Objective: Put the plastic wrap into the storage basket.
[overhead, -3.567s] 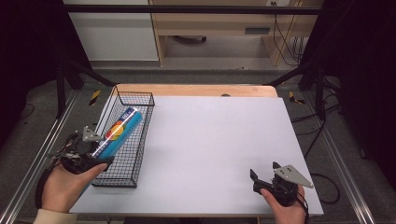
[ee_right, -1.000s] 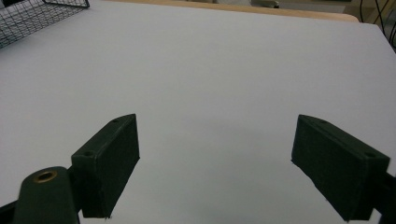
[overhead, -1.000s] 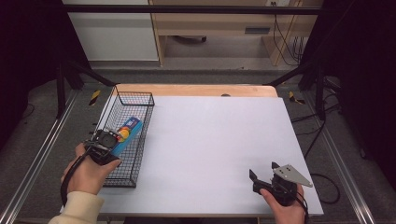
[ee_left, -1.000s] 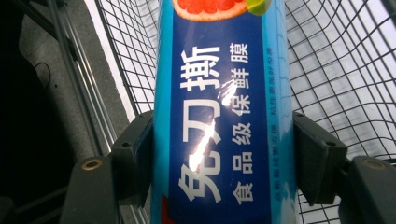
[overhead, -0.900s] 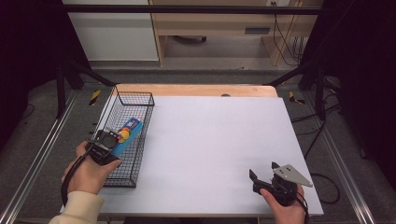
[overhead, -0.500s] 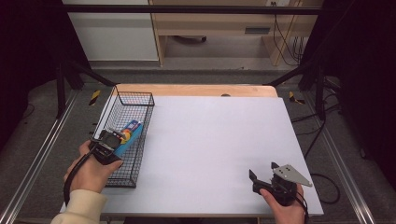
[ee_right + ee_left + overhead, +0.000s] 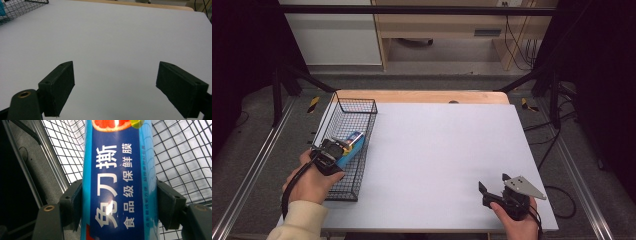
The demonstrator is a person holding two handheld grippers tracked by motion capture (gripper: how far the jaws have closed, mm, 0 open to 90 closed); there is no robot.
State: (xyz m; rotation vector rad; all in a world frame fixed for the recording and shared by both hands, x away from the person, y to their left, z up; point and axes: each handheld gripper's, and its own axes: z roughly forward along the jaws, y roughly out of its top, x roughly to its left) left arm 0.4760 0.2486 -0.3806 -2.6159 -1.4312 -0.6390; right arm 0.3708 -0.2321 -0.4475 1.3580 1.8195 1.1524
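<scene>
- Left gripper (image 7: 343,148) had drawn nearer the person, pinching the blue box (image 7: 120,180) over the wire basket (image 7: 357,102).
- Right gripper (image 7: 116,90) rested spread on the table (image 7: 447,150).

A white-topped bench (image 7: 447,160) is filling the middle of the frame, its bare wooden edge (image 7: 422,96) showing along the 12 o'clock side. Beyond it, at 12 o'clock, a pale wooden shelf unit (image 7: 447,25) is standing on the grey floor (image 7: 262,150), with black cables (image 7: 517,40) hanging toward 1 o'clock. A white cabinet (image 7: 332,35) is sitting at 11 o'clock. Metal rails (image 7: 247,175) are running along the floor at 9 o'clock and 3 o'clock.
</scene>
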